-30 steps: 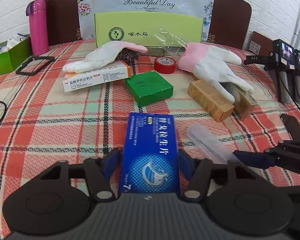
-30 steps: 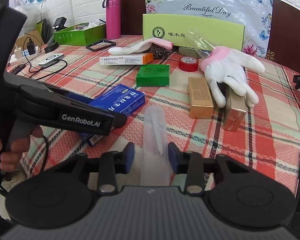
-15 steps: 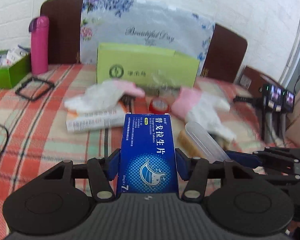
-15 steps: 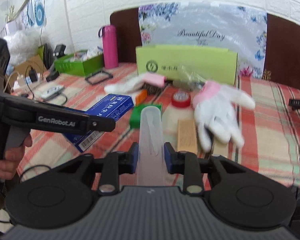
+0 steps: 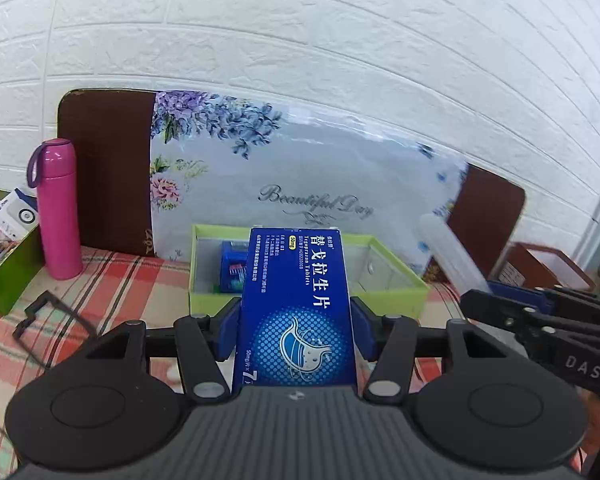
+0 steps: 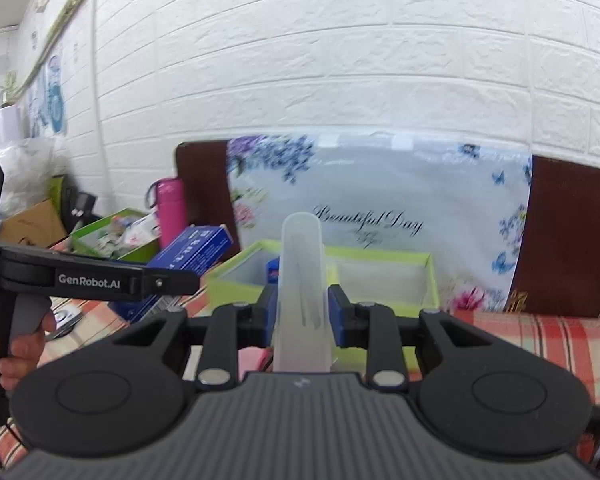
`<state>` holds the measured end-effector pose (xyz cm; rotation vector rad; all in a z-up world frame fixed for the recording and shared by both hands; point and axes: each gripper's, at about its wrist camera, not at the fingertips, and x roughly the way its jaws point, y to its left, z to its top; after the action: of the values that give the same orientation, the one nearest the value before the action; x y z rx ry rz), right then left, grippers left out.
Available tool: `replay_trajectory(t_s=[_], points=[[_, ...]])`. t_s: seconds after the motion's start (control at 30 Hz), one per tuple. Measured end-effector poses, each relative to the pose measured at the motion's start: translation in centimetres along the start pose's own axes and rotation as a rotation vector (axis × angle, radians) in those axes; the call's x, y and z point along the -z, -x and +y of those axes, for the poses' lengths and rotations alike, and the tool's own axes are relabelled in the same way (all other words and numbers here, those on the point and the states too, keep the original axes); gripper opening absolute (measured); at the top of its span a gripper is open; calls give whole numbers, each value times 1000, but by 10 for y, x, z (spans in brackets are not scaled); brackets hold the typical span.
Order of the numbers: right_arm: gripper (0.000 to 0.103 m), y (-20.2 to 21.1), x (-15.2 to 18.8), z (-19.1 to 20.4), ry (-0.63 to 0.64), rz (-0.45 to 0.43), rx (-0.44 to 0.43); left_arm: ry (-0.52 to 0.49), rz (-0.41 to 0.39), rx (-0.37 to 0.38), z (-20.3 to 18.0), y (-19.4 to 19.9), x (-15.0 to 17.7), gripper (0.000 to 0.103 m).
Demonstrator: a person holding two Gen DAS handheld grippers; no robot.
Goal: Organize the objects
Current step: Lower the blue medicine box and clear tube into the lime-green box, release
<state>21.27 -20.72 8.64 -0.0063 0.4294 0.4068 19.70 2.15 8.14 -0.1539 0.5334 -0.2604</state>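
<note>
My left gripper [image 5: 294,330] is shut on a blue medicine box [image 5: 296,304] and holds it raised in front of the open light-green box [image 5: 400,298]. A small blue item [image 5: 233,266] lies inside that box. My right gripper [image 6: 302,316] is shut on a clear plastic case [image 6: 302,280], raised before the same green box [image 6: 380,276]. The clear case [image 5: 450,256] and right gripper show at the right of the left wrist view. The blue box [image 6: 192,256] and left gripper show at the left of the right wrist view.
A pink flask [image 5: 58,208] stands at the back left beside a green tray of items [image 5: 4,276]. A black frame [image 5: 52,328] lies on the plaid cloth. A floral "Beautiful Day" bag [image 5: 312,184] leans on brown chair backs behind the green box.
Both grippers have lifted their objects off the table and moved forward toward the light-green box. The box's inside now shows; the gloves and other boxes have dropped out of view.
</note>
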Motion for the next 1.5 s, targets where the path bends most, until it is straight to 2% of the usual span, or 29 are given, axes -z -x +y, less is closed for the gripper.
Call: replay_trajectory(t_s=[0.17,0.3,0.47,0.63,0.7,0.73,0.77,0.8,0.87,0.93,0.97,1.0,1.07,1.2,1.27,1.5], points=[[27,-56,-23,-27,-3,-3,49,55,5,-32,8,-52,-40,58],[27,-99,-29,-40,21,-9,84,39,18,-52,6,-90,-56,58],[26,-143,-15,-59,1,51,105,83,94,-52,15,-134,-52,58],[27,-169,9,-69,-26,122,110,58,132,-53,18,-154,-35,58],[27,-174,15,-73,-56,142,111,63,141,-50,20,-158,-31,67],[27,-176,18,-75,-71,151,109,61,147,-57,21,-160,-29,79],[31,-177,20,-77,-83,159,104,53,151,-67,21,-161,-28,85],[40,-176,22,-78,-90,169,97,43,151,-76,21,-160,-26,85],[54,-169,22,-78,-96,168,97,36,154,-76,22,-156,-26,85],[60,-154,16,-77,-89,142,98,65,144,-64,25,-145,-28,85],[68,-143,12,-75,-88,120,98,74,132,-54,26,-138,-30,85],[81,-132,9,-73,-88,92,102,74,119,-51,26,-129,-32,85],[90,-105,2,-67,-82,23,122,64,90,-67,22,-107,-35,85],[98,-49,-6,-51,-78,-71,130,31,78,-113,14,-63,-33,85],[99,-22,-4,-43,-83,-104,127,28,55,-107,9,-40,-26,85],[102,52,32,-10,-106,-146,93,15,-9,-106,-6,27,18,85]])
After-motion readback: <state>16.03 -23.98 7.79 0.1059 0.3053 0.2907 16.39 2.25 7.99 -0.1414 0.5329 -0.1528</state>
